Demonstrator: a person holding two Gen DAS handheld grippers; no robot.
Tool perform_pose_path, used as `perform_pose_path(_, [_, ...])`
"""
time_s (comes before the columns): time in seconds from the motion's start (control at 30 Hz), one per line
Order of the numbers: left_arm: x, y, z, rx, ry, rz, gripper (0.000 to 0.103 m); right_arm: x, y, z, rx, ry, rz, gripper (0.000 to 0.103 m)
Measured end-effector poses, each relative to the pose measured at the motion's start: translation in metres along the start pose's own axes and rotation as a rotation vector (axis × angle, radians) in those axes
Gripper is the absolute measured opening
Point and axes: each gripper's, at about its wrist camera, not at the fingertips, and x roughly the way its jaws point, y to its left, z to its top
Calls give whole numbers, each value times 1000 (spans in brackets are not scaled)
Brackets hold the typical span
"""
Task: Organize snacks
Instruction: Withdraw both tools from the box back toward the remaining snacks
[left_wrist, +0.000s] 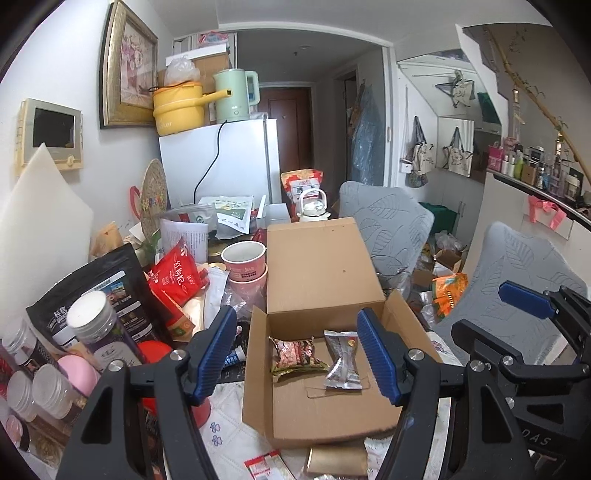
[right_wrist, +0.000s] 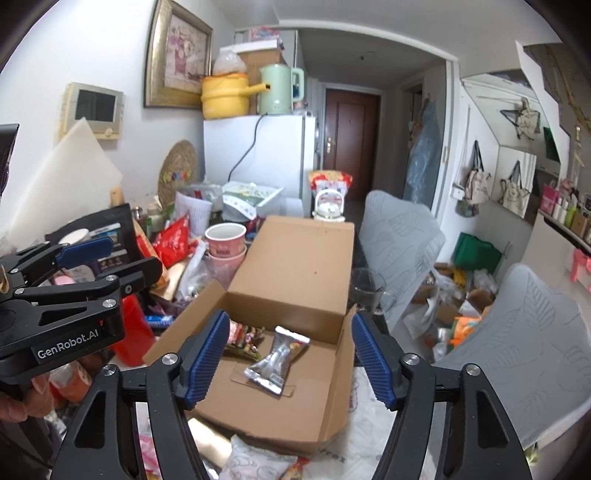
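Snacks lie inside the open cardboard box on the cluttered table: a reddish patterned packet at the left of its floor and a silver packet just beside it, apart. Left gripper hangs above the box, jaws spread wide, holding nothing. Right gripper hovers likewise, wide and empty. Pink stacked cups stand just beyond the box's left wall.
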Motion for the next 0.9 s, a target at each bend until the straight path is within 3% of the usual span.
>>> perform_pose_path(0.47, [-53, -2, -39, 16, -6, -42, 68, -59, 19, -37, -23, -44, 5, 80])
perform_pose_path(0.9, [-77, 1, -88, 5, 35, -80, 68, -84, 40, -89, -5, -8, 28, 80])
